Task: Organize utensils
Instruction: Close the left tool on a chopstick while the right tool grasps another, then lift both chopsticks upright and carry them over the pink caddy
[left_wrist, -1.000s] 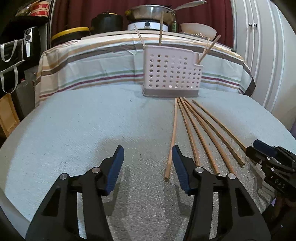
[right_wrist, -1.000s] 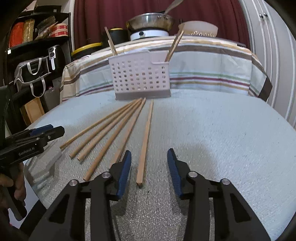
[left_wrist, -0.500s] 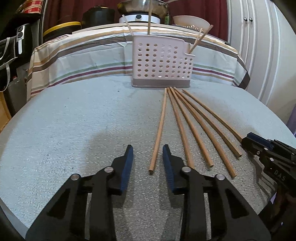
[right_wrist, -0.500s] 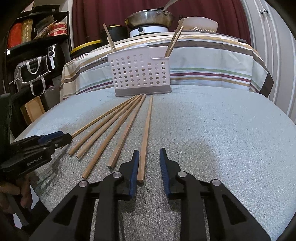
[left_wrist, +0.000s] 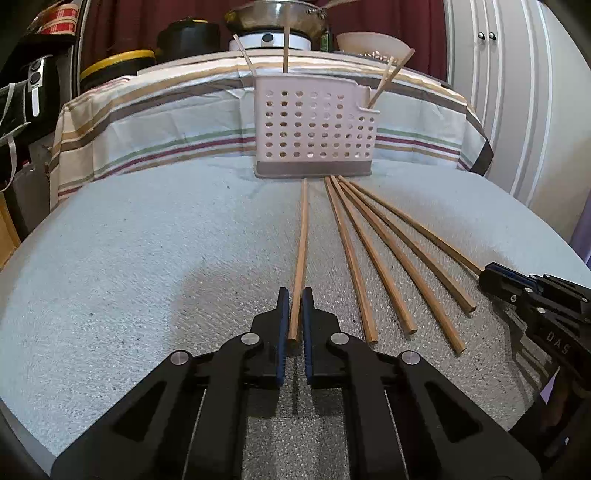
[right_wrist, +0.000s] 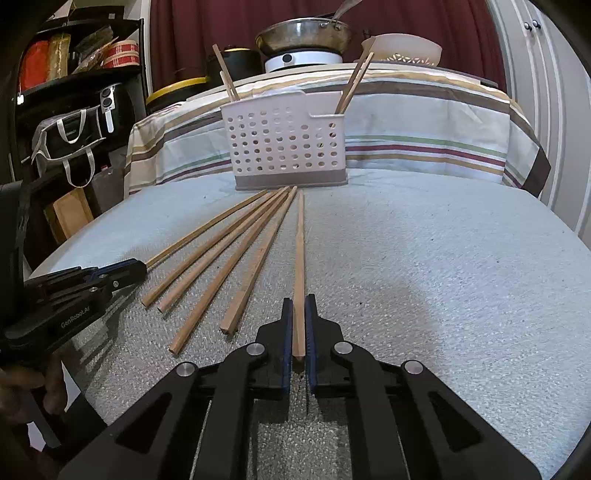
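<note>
Several wooden chopsticks fan out on the pale blue table cover (left_wrist: 147, 258) in front of a white perforated utensil basket (left_wrist: 314, 125) (right_wrist: 288, 144), which holds a few upright chopsticks. My left gripper (left_wrist: 293, 295) is shut on the near end of the leftmost chopstick (left_wrist: 302, 236). My right gripper (right_wrist: 299, 304) is shut on the near end of the rightmost chopstick (right_wrist: 300, 236). Both held sticks still lie along the cover. Each gripper also shows at the other view's edge: the right gripper (left_wrist: 487, 273) and the left gripper (right_wrist: 138, 267). Between the held pair lie the loose chopsticks (left_wrist: 373, 254) (right_wrist: 236, 258).
Behind the basket stands a table under a striped cloth (left_wrist: 166, 122), carrying a pan (right_wrist: 303, 35) and a bowl (right_wrist: 406, 48). Dark shelves with bags (right_wrist: 70, 129) fill the left side and white cabinet doors (left_wrist: 517, 92) the right. A hand (right_wrist: 48, 387) grips the left tool's handle.
Both pairs of jaws have closed from wide apart onto a chopstick end. The left gripper shifted so that the leftmost chopstick now sits between its pads.
</note>
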